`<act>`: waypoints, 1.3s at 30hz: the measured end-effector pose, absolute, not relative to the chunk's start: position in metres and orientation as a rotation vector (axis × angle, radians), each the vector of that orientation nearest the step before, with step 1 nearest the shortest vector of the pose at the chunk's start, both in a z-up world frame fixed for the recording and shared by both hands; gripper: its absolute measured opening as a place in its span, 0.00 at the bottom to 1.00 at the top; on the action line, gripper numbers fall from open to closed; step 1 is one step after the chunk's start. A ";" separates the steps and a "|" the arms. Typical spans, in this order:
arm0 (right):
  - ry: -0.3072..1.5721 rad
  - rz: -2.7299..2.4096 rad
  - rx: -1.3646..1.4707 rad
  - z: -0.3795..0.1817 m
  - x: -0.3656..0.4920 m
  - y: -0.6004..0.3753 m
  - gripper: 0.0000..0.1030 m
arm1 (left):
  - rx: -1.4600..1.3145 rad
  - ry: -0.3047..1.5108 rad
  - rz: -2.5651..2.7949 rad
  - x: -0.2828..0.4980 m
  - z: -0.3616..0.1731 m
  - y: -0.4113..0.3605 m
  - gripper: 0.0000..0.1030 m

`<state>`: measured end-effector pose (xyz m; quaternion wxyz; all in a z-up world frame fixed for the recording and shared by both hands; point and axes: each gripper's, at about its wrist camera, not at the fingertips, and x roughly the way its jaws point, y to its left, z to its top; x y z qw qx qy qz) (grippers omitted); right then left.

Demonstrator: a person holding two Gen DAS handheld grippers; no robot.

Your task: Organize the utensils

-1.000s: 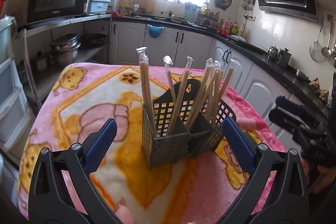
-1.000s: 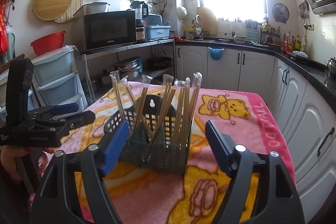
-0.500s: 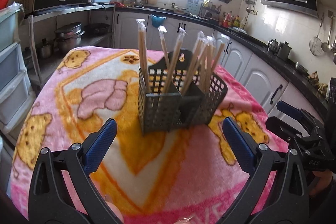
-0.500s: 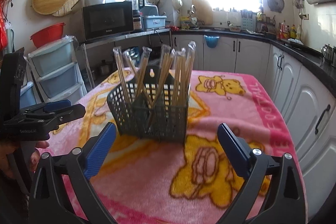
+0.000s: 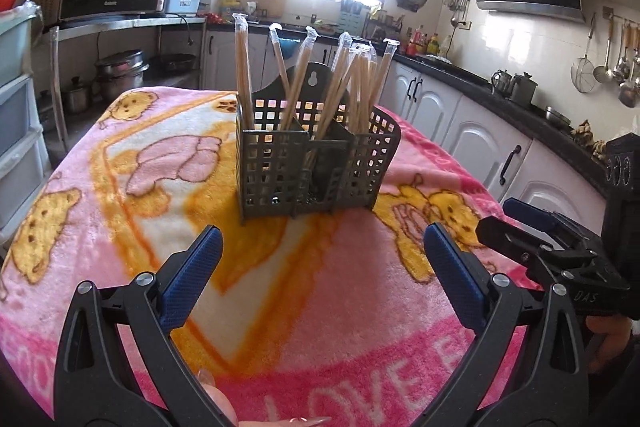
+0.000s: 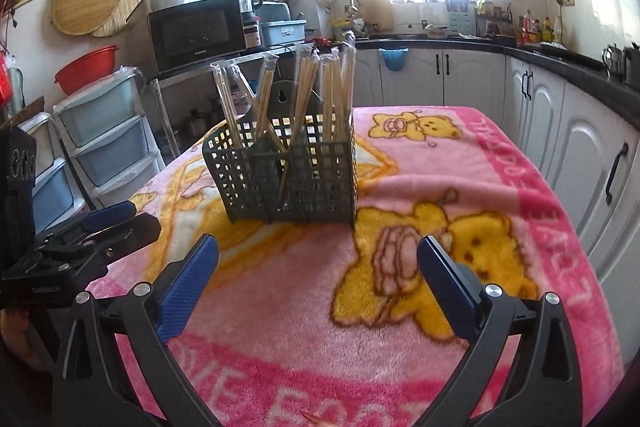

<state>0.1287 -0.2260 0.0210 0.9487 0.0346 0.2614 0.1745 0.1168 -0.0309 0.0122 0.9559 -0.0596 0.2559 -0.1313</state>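
You had drawn both tools back from the work since a second ago, and the caddy sat further off in both views than it did then.

Your left hand-held gripper [image 5: 322, 261] stood wide open with nothing between its blue pads, clear of the caddy and above the pink blanket [image 5: 120, 211] that covered the desk. Its spread matched the earlier pictures.

The grey lattice caddy [image 5: 316, 163] stood upright near the middle of the desk, touched by neither tool. The wrapped chopsticks [image 5: 340, 83] stood in its compartments, one pair upright at the left corner and the rest leaning in a cluster toward the right. No loose utensil showed on the blanket.

Your right hand-held gripper [image 6: 318, 263] had just been opening: its jaws were narrower a second ago, close on either side of the caddy, and were now spread wide and empty, well short of it.

Judgement: this read as a release and withdrawal. With all visible chopsticks housed, the task appeared complete or very nearly so.
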 end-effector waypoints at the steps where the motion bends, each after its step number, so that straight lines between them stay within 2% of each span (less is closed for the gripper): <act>1: 0.517 0.343 0.072 0.019 0.126 -0.227 0.94 | -0.120 0.515 -0.258 0.115 0.010 -0.031 0.90; 14: 0.220 0.228 0.028 0.018 0.089 -0.232 0.94 | -0.087 0.369 -0.132 0.103 -0.004 -0.032 0.90; 39: 0.180 0.212 0.020 0.008 0.082 -0.234 0.94 | -0.084 0.345 -0.109 0.105 -0.009 -0.022 0.90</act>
